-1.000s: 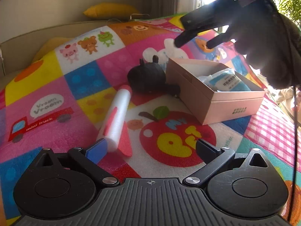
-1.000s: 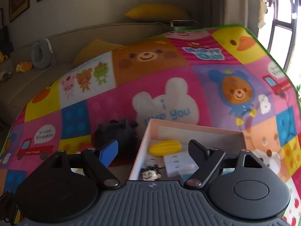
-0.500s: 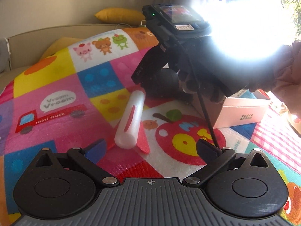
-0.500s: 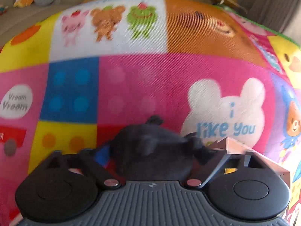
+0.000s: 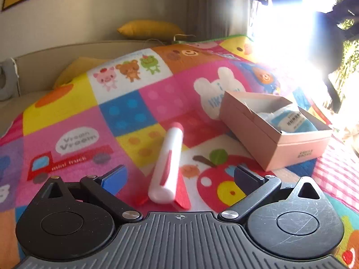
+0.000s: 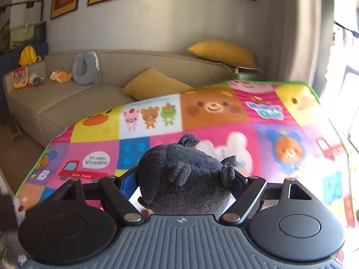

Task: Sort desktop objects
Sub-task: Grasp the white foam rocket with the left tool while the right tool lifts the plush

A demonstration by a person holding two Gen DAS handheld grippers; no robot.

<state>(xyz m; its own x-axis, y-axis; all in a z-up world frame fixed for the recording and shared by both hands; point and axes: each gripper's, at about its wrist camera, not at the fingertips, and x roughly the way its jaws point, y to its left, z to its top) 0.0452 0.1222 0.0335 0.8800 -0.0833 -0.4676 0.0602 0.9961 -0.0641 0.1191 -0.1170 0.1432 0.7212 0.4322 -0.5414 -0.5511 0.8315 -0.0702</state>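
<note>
My right gripper (image 6: 184,179) is shut on a black plush toy (image 6: 184,174), its pads pressing both sides, and holds it lifted above the patchwork play mat (image 6: 213,107). In the left wrist view a dark furry shape (image 5: 343,4) hangs at the top right against the window glare. My left gripper (image 5: 179,177) stands open low over the mat. A white toy rocket with red fins and a red tip (image 5: 167,163) lies flat between and just beyond its fingers, untouched. Right of it an open pink box (image 5: 269,139) holds a blue-white packet (image 5: 291,121).
The mat (image 5: 89,112) covers a raised surface whose edges drop off at left and back. Behind it stands a beige sofa (image 6: 67,103) with yellow cushions (image 6: 154,83) and a grey neck pillow (image 6: 84,67). Strong window glare (image 5: 289,33) washes out the right side.
The right gripper came down on the plush toy beside the box, shut on it and carried it up off the mat. The left gripper has hardly moved.
</note>
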